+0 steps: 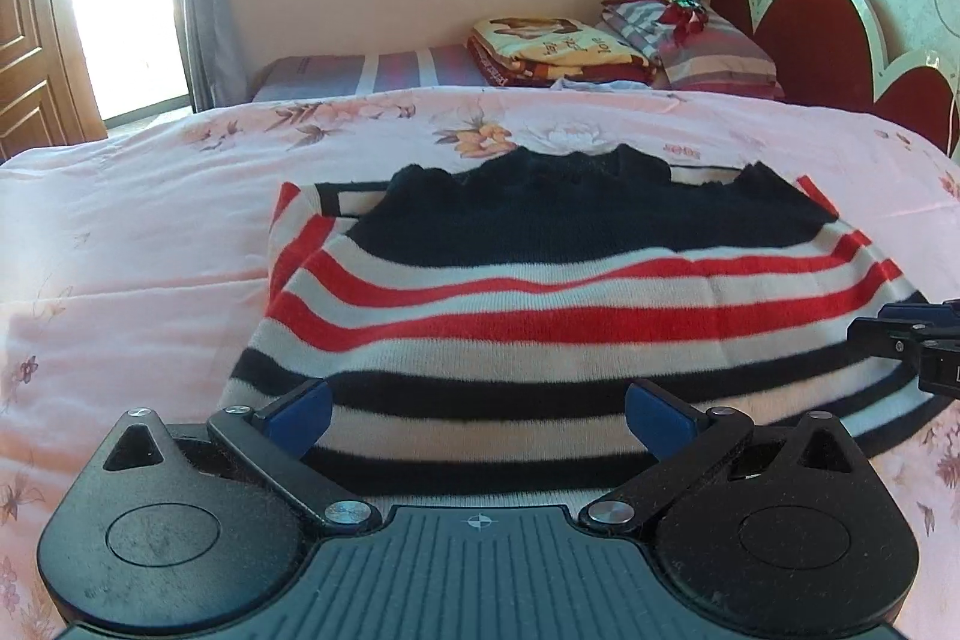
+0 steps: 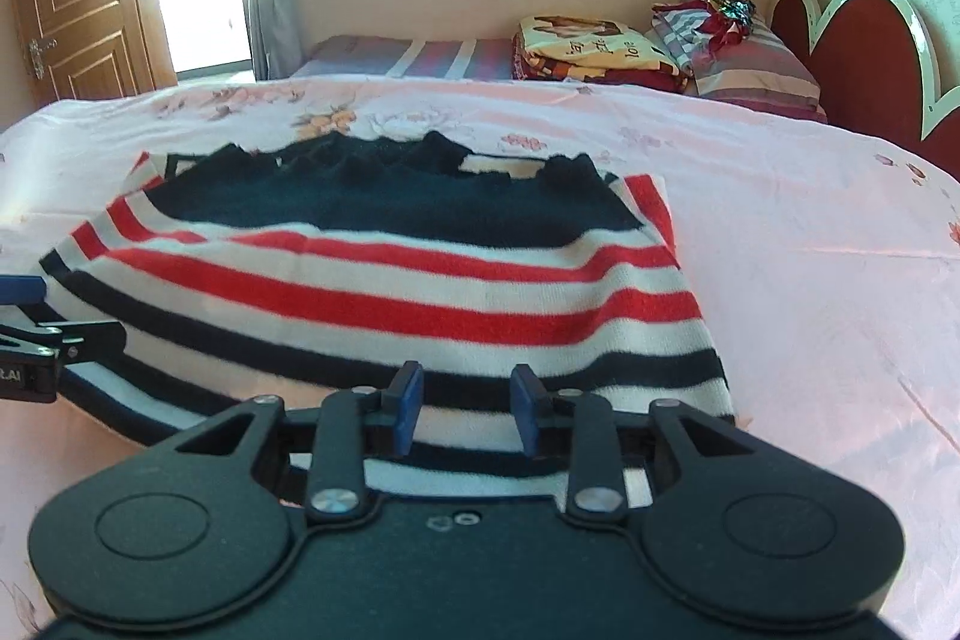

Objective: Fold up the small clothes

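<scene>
Two grippers, left [image 1: 477,418] and right [image 2: 465,409], jaws apart, over one striped sweater [image 1: 540,304].

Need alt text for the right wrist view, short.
A folded striped sweater lies on a pink floral bedspread, with the right hand-held gripper just above its near hem, jaws partly open and gripping nothing. The left hand-held gripper pokes in at the left edge; window behind.
</scene>
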Motion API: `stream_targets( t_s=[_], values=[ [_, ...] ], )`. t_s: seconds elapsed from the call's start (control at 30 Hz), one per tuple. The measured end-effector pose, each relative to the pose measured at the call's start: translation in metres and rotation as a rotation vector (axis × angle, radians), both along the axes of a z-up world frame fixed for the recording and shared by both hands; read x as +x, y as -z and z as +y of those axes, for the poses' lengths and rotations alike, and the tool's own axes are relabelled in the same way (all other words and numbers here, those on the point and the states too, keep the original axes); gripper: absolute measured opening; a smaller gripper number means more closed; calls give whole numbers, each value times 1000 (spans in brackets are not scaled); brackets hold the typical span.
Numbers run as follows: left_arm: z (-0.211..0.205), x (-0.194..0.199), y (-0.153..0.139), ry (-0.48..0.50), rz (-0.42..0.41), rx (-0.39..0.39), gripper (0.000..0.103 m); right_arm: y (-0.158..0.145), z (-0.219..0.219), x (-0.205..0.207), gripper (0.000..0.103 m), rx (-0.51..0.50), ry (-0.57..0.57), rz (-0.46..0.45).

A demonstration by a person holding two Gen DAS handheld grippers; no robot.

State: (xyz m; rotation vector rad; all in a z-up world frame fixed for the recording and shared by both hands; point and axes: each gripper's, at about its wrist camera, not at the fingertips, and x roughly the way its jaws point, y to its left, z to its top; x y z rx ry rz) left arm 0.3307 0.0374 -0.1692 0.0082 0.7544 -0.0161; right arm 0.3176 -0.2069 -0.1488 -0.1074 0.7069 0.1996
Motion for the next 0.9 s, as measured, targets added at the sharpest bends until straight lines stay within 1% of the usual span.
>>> stream_targets(
  t_s=[0.1,0.3,0.33,0.37,0.43,0.5,0.57,0.63,0.8,0.9],
  values=[
    [1,19,-2,-16,-7,8,103,-6,13,13,32,17,-16,-7],
    [4,53,16,-74,24,42,103,-7,47,43,32,5,-59,-19],
    [6,57,21,-86,40,38,103,-7,52,49,32,2,-66,-24],
    [10,60,27,-98,59,17,103,-6,57,54,32,-2,-71,-23],
    [14,61,33,-117,57,-24,103,0,64,63,32,-6,-73,-15],
    [10,61,36,-116,49,-6,103,8,69,70,32,-18,-77,-5],
    [9,61,38,-120,43,-8,103,22,77,73,33,-74,-97,15],
    [10,62,39,-126,42,-18,103,32,83,70,34,-119,-117,-25],
    [9,64,35,-136,53,-18,103,31,82,70,34,-122,-128,-29],
    [10,61,30,-159,67,-16,103,31,81,69,34,-115,-127,-28]
  ],
)
